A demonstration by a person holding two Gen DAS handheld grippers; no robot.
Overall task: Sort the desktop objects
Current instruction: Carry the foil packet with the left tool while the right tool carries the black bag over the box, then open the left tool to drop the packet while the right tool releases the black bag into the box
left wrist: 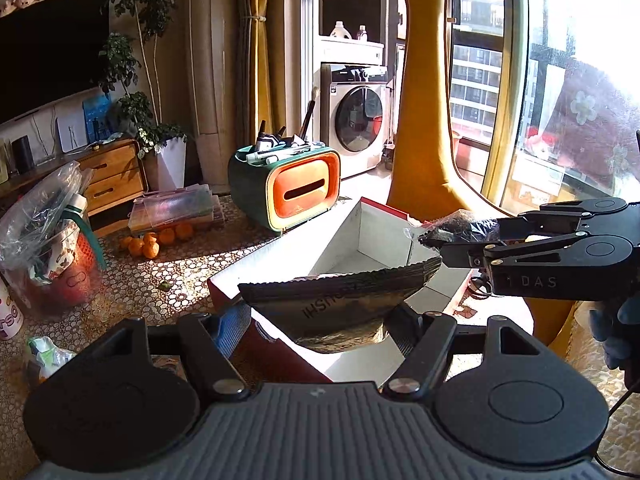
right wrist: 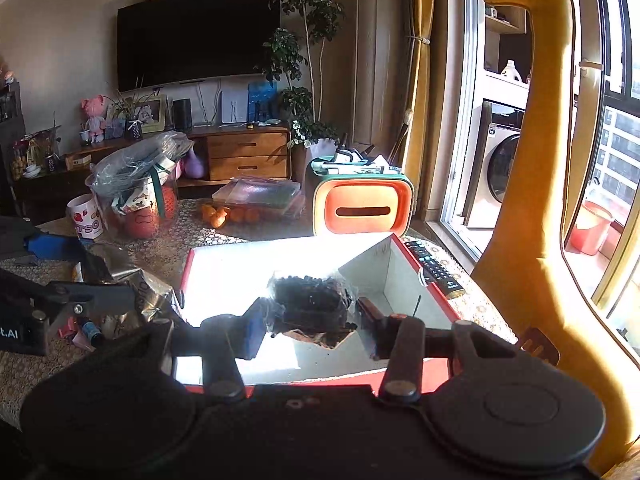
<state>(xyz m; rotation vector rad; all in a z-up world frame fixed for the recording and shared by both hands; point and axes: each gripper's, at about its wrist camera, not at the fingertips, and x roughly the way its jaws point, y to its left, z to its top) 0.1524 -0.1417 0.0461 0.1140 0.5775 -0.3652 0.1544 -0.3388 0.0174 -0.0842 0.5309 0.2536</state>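
My left gripper (left wrist: 318,320) is shut on a dark foil sushi-seaweed packet (left wrist: 332,300) and holds it over the near edge of an open red box with a white inside (left wrist: 372,232). My right gripper (right wrist: 310,326) is shut on a clear bag of small black beads (right wrist: 312,300) and holds it above the same box (right wrist: 384,280). In the left wrist view the right gripper (left wrist: 430,242) comes in from the right with the bead bag (left wrist: 460,222). In the right wrist view the left gripper (right wrist: 132,296) shows at the left with the foil packet (right wrist: 148,288).
A green and orange tissue box holding pens (left wrist: 286,184) stands behind the red box. Oranges (left wrist: 152,242) and clear folders (left wrist: 176,206) lie further left. A plastic-wrapped basket (left wrist: 48,240) and a mug (right wrist: 86,216) stand at the left. A remote (right wrist: 434,268) lies right of the box. A yellow giraffe chair (right wrist: 528,208) stands by the window.
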